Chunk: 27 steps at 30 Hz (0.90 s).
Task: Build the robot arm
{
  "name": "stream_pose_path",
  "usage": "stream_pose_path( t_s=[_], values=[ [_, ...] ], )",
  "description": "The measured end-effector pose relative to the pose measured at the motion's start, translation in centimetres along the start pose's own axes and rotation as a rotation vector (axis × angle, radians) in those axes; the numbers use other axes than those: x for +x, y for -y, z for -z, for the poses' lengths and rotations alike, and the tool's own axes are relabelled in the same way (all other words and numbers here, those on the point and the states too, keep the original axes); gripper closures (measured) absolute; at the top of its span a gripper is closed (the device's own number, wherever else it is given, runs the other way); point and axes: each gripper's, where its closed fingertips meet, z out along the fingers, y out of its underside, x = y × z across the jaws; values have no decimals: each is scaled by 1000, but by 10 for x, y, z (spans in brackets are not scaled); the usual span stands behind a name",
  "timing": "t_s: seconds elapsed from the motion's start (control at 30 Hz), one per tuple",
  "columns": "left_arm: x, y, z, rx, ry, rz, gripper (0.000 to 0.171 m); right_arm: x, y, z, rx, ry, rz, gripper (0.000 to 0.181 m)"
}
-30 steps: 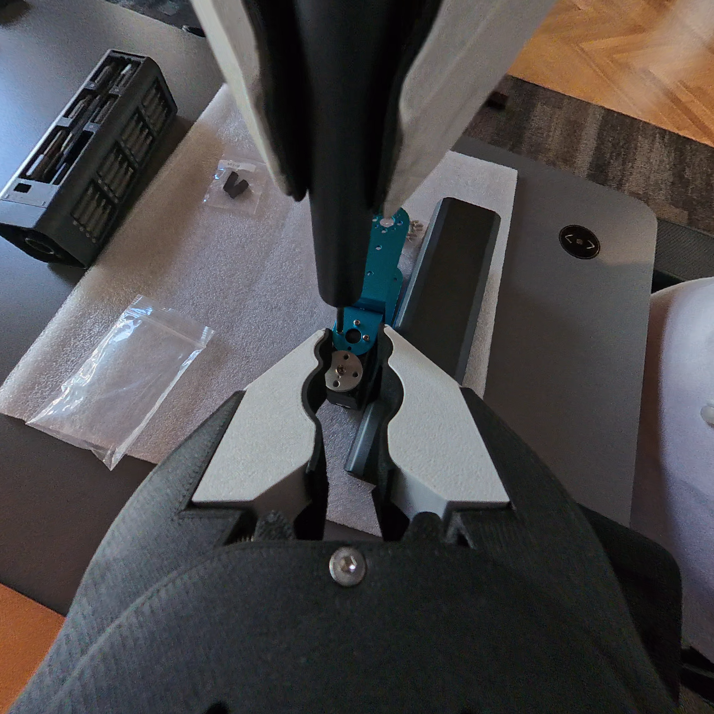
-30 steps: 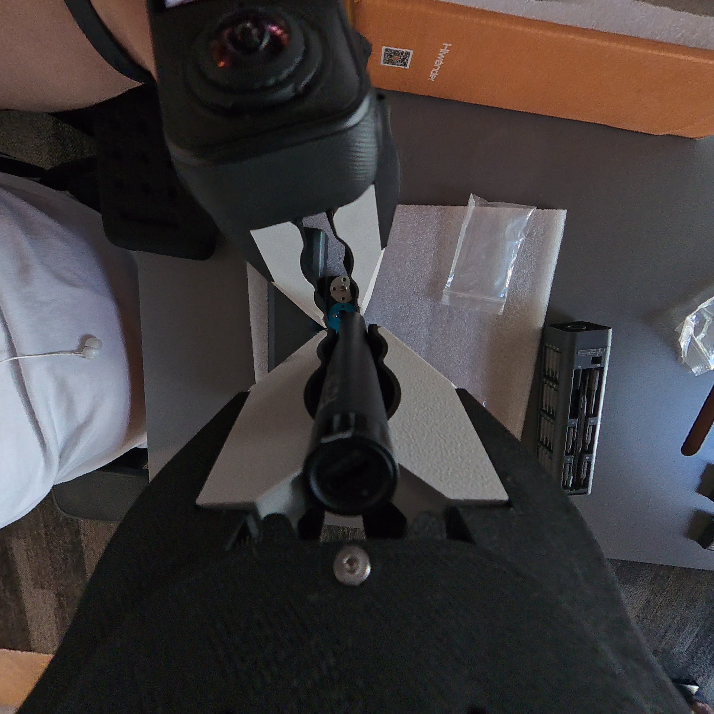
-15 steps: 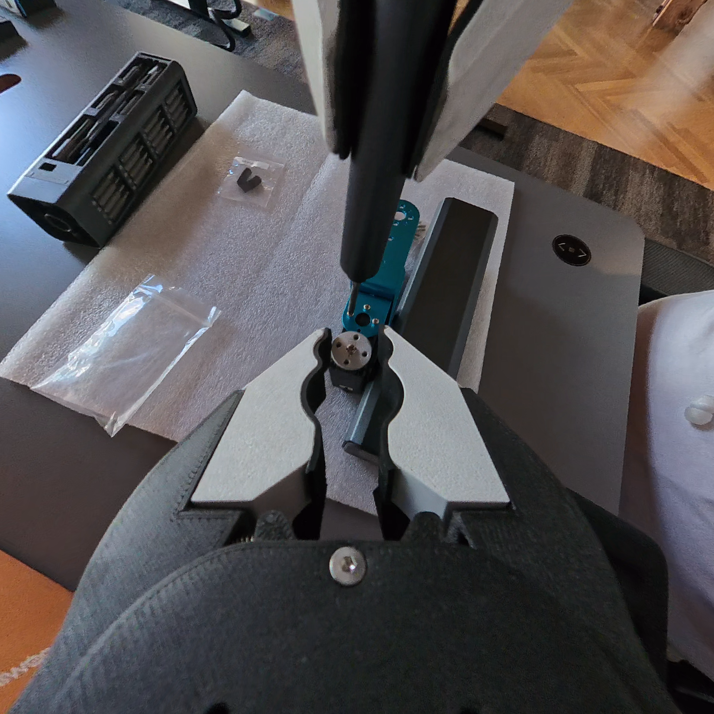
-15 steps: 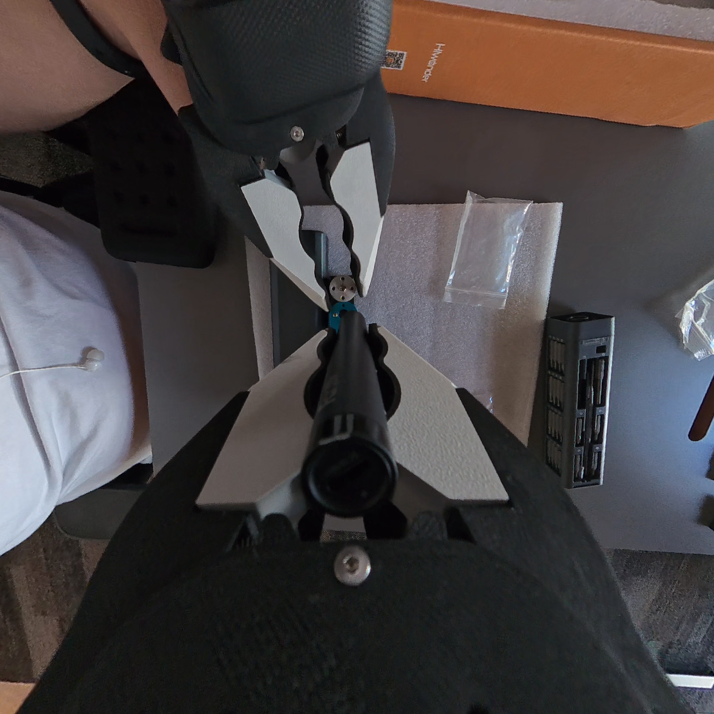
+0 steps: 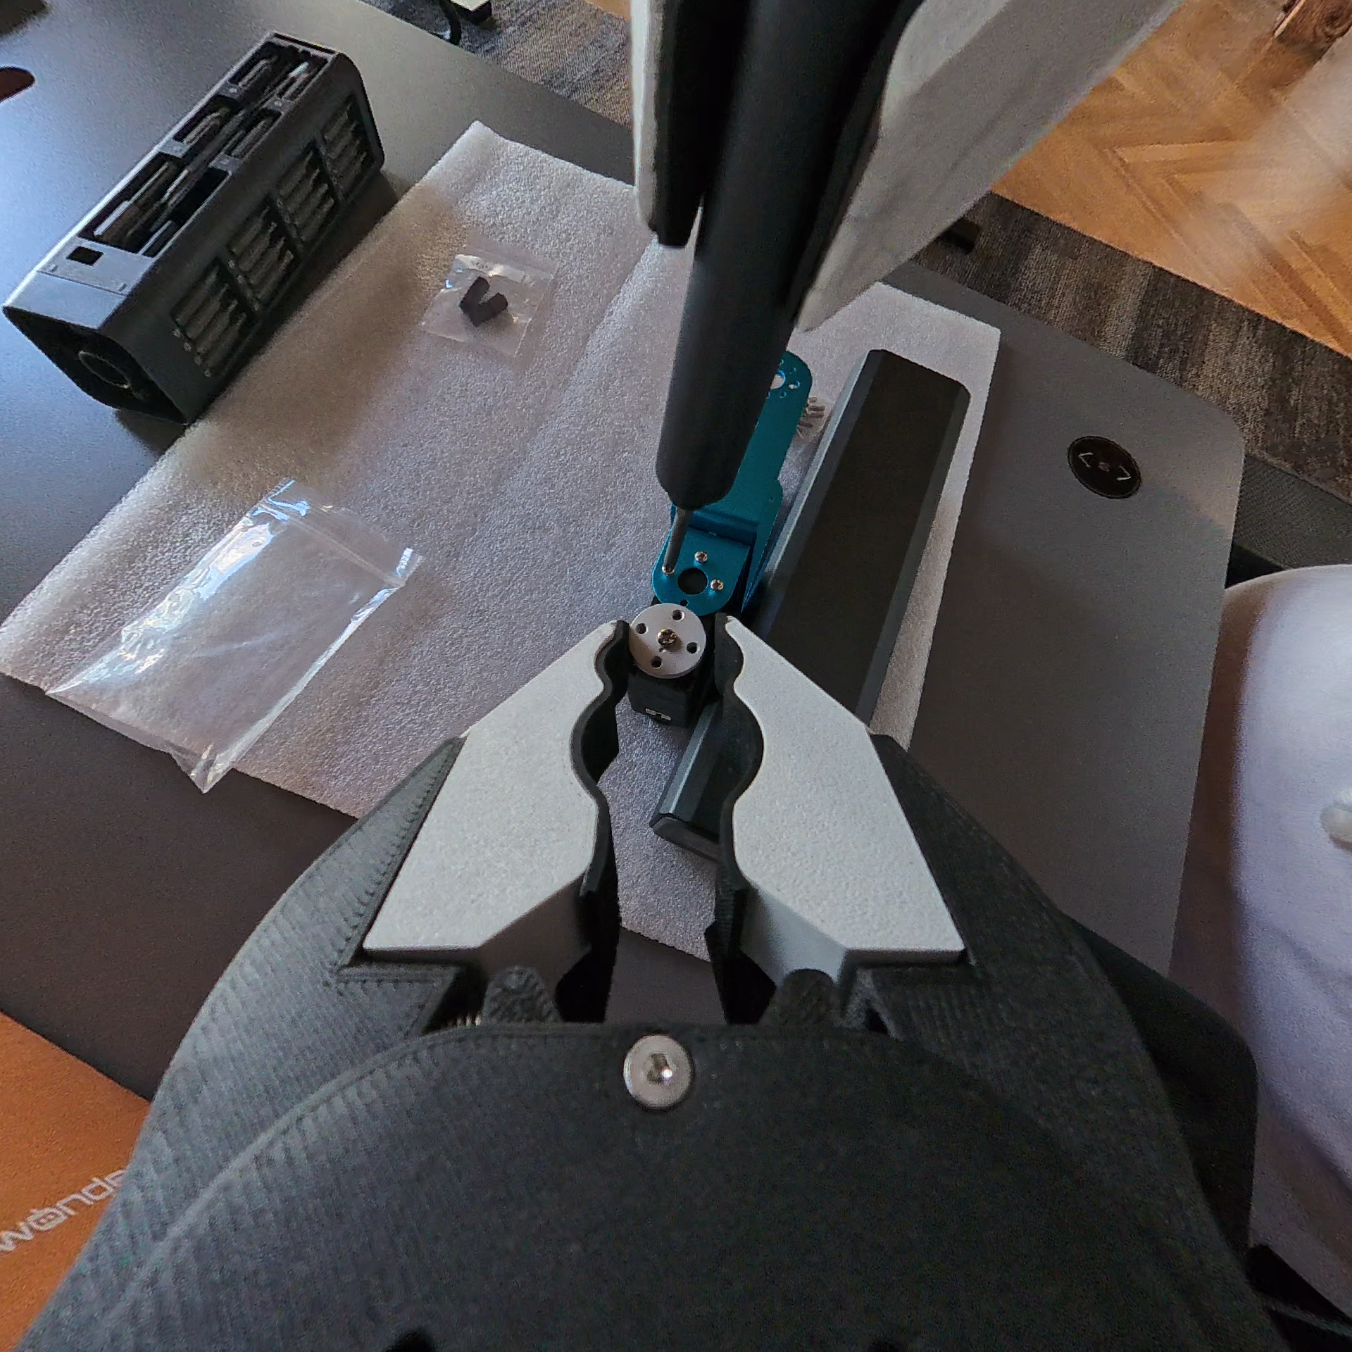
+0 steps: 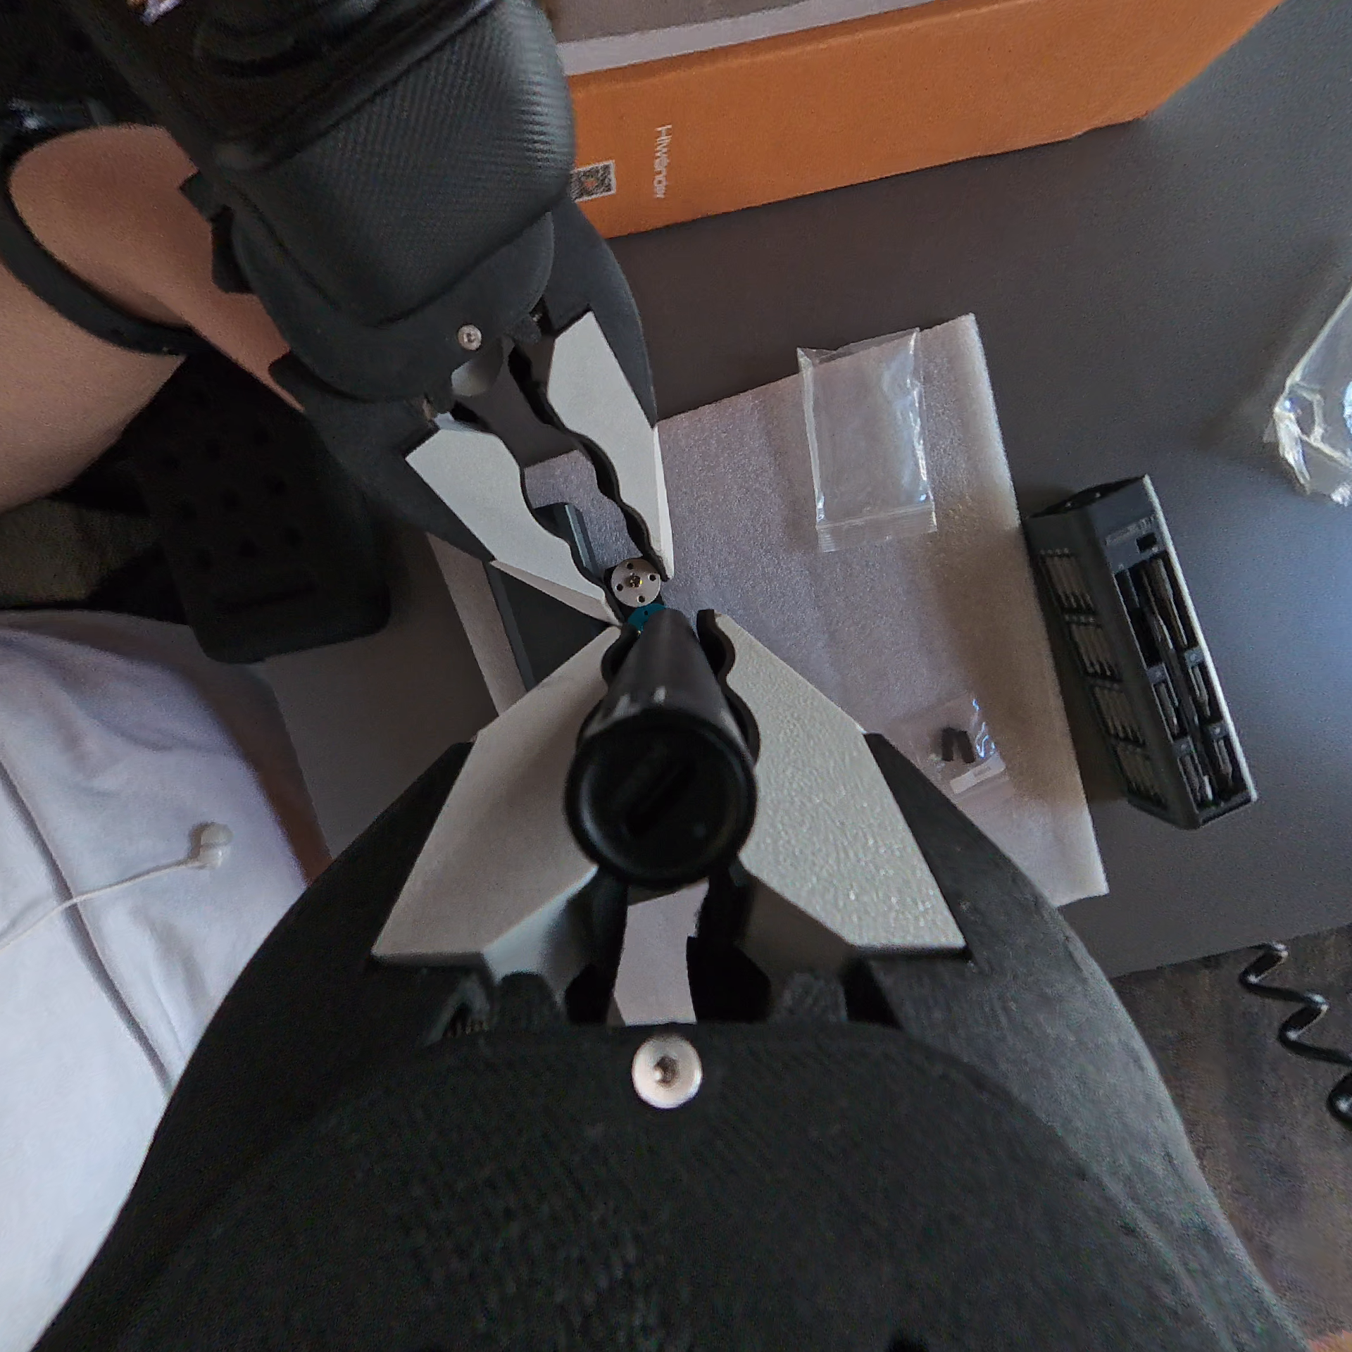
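A small black servo motor [image 5: 662,695] with a round silver horn [image 5: 667,644] on top stands on the white foam sheet [image 5: 380,468], clamped between the tips of the left gripper [image 5: 667,636]. The teal metal bracket [image 5: 720,541] runs lengthwise away from the servo beside a long dark case [image 5: 863,512]. The right gripper [image 6: 662,636] is closed around a black electric screwdriver [image 6: 662,768] whose bit meets the bracket's near end; an orange box [image 6: 841,110] bears printed lettering and a square code.

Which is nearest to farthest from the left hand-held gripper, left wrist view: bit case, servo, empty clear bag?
From the left hand-held gripper:
1. Servo, clamped between its fingertips.
2. Empty clear bag, on the foam sheet, to its left.
3. Bit case, far left, on the dark table beyond the foam.
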Motion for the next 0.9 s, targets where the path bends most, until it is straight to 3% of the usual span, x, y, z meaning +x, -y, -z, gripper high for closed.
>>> stream_pose_path(
  t_s=[0.37, 0.63, 0.73, 0.8, 0.9],
  values=[
    [0, 1, 2, 6, 1, 2, 148, 1, -4, 3, 110, -72, -159, 163],
    [15, 56, 18, 229, -19, -134, 138, 3, -2, 1, 86, -54, -159, 162],
    [13, 66, 13, 256, 35, -162, 140, 4, 1, 0, 93, -51, -158, 162],
    [5, 68, 13, 273, 88, -156, 155, 4, 2, -1, 106, -46, -156, 162],
    [7, 68, 14, 295, 60, -141, 155, 2, 4, -1, 149, -8, -136, 162]
  ],
)
